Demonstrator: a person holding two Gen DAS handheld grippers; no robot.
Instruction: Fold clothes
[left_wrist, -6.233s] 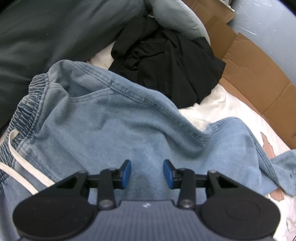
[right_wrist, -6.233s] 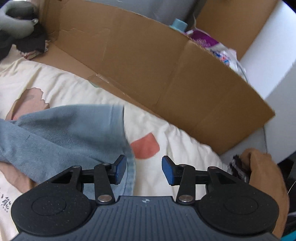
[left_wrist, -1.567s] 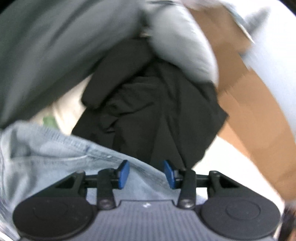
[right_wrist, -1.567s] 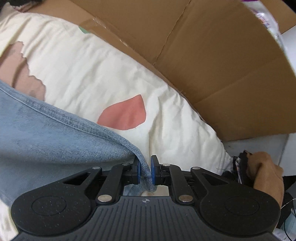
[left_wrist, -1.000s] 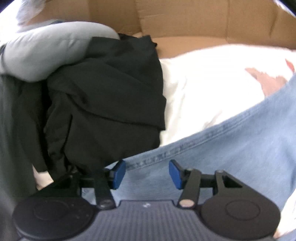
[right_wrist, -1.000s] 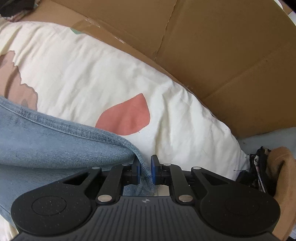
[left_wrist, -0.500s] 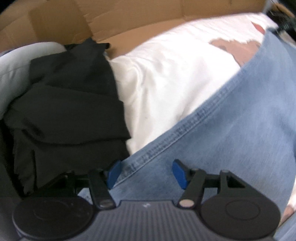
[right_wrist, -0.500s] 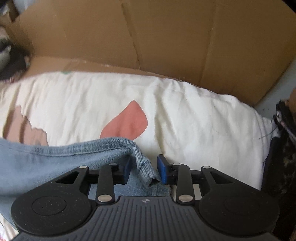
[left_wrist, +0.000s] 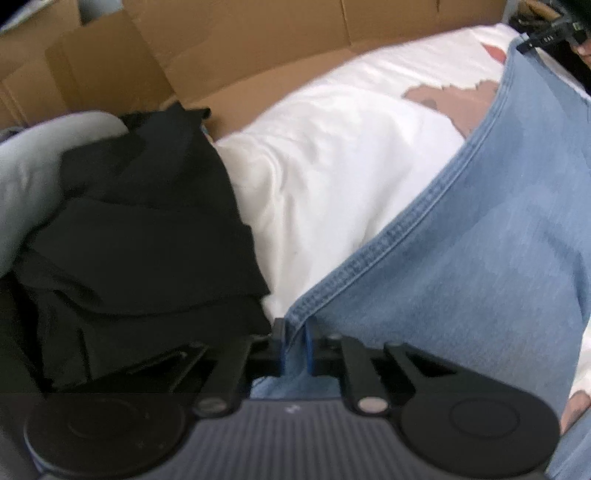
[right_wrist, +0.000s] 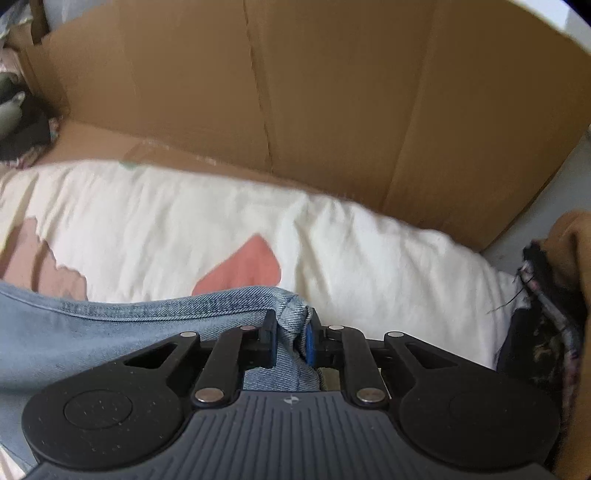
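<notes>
Now I have both grippers, left gripper (left_wrist: 294, 345) and right gripper (right_wrist: 290, 339), clenched on the hem of the denim garment (left_wrist: 461, 266) stretched between them above the bedsheet (right_wrist: 221, 221), mid-fold; next, I judge, carry both corners over evenly.

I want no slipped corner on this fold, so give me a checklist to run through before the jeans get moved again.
1. Left hand-held gripper shut on the jeans at the stitched edge: ok.
2. Right hand-held gripper shut on the jeans: ok, though the corner is bunched between its fingers.
3. Denim flat between the two grips: cannot tell; neither view shows the whole span.
4. Black clothes clear of the jeans: not ok; the pile sits right beside the left grip.
5. Bare sheet ahead to lay the fold: ok.
6. Cardboard out of the way: ok; it stands behind the sheet.
</notes>
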